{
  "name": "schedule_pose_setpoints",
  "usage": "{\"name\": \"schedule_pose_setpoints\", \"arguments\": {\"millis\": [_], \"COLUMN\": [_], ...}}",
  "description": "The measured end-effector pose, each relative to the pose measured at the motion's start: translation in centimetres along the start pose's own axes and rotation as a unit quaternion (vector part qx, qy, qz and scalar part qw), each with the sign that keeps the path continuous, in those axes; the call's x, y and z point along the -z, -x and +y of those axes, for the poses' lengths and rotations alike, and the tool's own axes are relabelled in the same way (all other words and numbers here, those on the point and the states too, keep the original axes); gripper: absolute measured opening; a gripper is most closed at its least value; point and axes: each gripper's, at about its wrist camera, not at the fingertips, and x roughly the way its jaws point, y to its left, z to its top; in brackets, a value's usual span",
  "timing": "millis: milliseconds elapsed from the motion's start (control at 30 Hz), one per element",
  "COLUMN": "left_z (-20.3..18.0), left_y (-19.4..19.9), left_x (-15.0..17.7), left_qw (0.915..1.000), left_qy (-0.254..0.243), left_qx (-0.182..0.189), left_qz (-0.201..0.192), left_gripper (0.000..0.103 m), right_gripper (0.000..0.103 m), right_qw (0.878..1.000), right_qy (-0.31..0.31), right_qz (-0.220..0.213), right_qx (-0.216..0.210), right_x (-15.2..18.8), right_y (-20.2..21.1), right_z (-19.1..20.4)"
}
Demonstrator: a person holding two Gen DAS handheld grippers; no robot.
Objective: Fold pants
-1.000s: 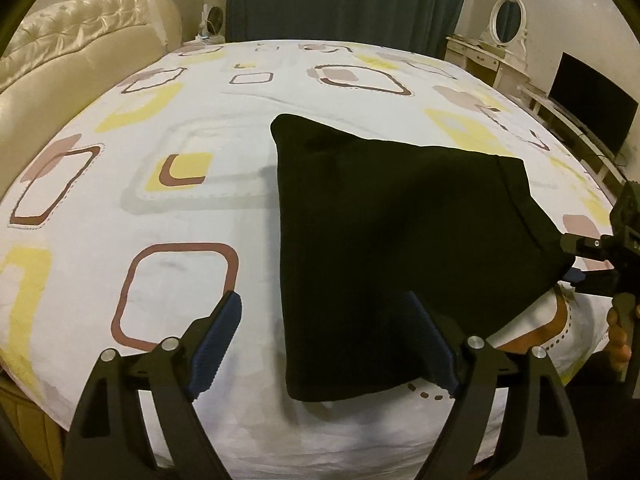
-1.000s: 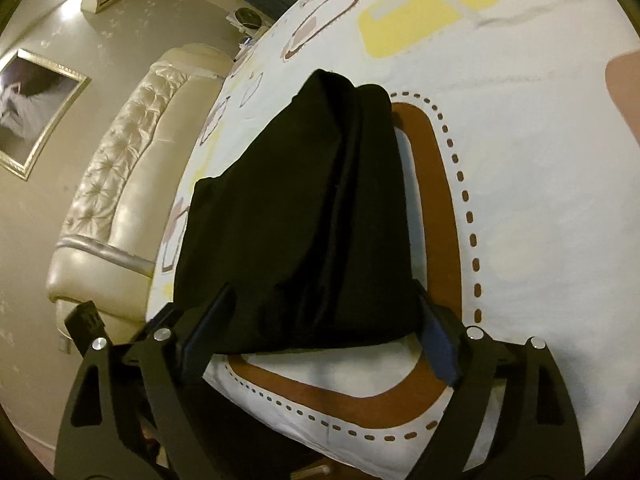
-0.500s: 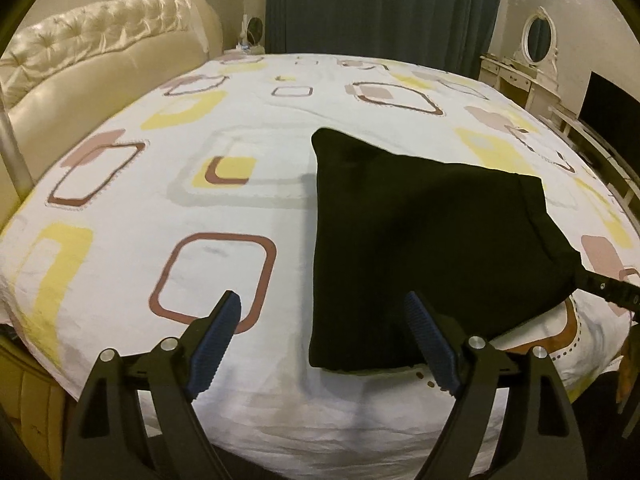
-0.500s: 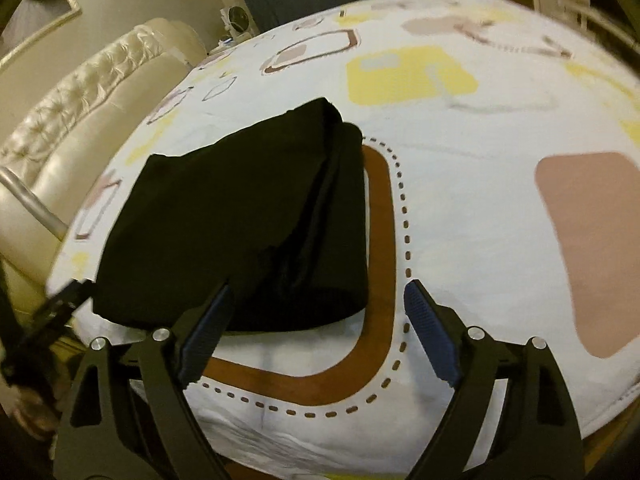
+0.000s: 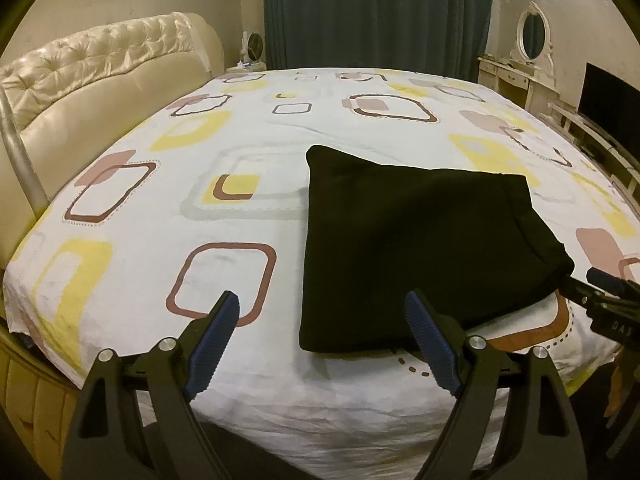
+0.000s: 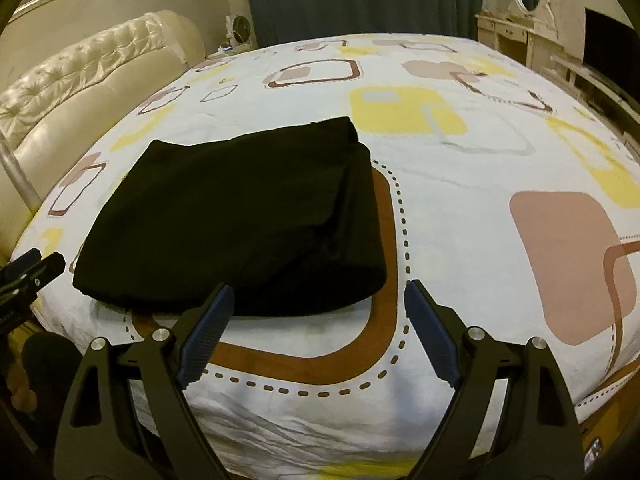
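The black pants (image 5: pixel 416 240) lie folded into a flat rectangular stack on the patterned bed sheet (image 5: pixel 224 152), near the bed's front edge. They also show in the right wrist view (image 6: pixel 240 216). My left gripper (image 5: pixel 322 332) is open and empty, held back above the front edge, just left of the stack. My right gripper (image 6: pixel 316 320) is open and empty, held back in front of the stack's right end; its tip also shows at the right of the left wrist view (image 5: pixel 600 288).
A cream tufted headboard (image 5: pixel 100 64) runs along the left. A white dressing table with an oval mirror (image 5: pixel 532 40) and a dark TV screen (image 5: pixel 612 100) stand on the right. Dark curtains (image 5: pixel 376 12) hang at the back.
Both grippers have pulled back and risen from the pants, and the right one has swung level to face the bed. The pants lie still on the sheet.
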Motion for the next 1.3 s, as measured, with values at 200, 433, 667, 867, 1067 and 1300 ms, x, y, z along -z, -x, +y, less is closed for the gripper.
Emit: {"name": "schedule_pose_setpoints", "arguments": {"millis": [200,433,667,867,1067,1300], "left_z": [0.4,0.1,0.5,0.9,0.9,0.9], "left_y": [0.3,-0.6,-0.5,-0.7,-0.7,-0.6], "left_x": [-0.1,0.0,-0.1,-0.2,-0.2,-0.2], "left_qw": [0.9998,0.9998,0.9998,0.9997,0.9998,0.9997], "left_qy": [0.016,0.000,0.008,0.015,0.013,0.016], "left_qx": [0.002,-0.005,-0.012,-0.011,-0.013,-0.015], "left_qz": [-0.007,0.018,0.011,0.014,0.012,0.012], "left_gripper": [0.088,0.088,0.088,0.088,0.088,0.088], "right_gripper": [0.088,0.088,0.088,0.088,0.088,0.088], "right_qw": [1.000,1.000,1.000,1.000,0.999,0.999], "right_qy": [0.012,0.020,0.023,0.024,0.026,0.025], "right_qz": [0.001,0.005,0.010,0.013,0.013,0.016], "right_qx": [-0.004,-0.009,-0.014,-0.013,-0.013,-0.014], "right_x": [0.5,0.6,0.8,1.0,1.1,1.2], "right_y": [0.0,-0.1,-0.4,-0.6,-0.6,-0.7], "right_z": [0.6,1.0,1.3,1.3,1.5,1.7]}}
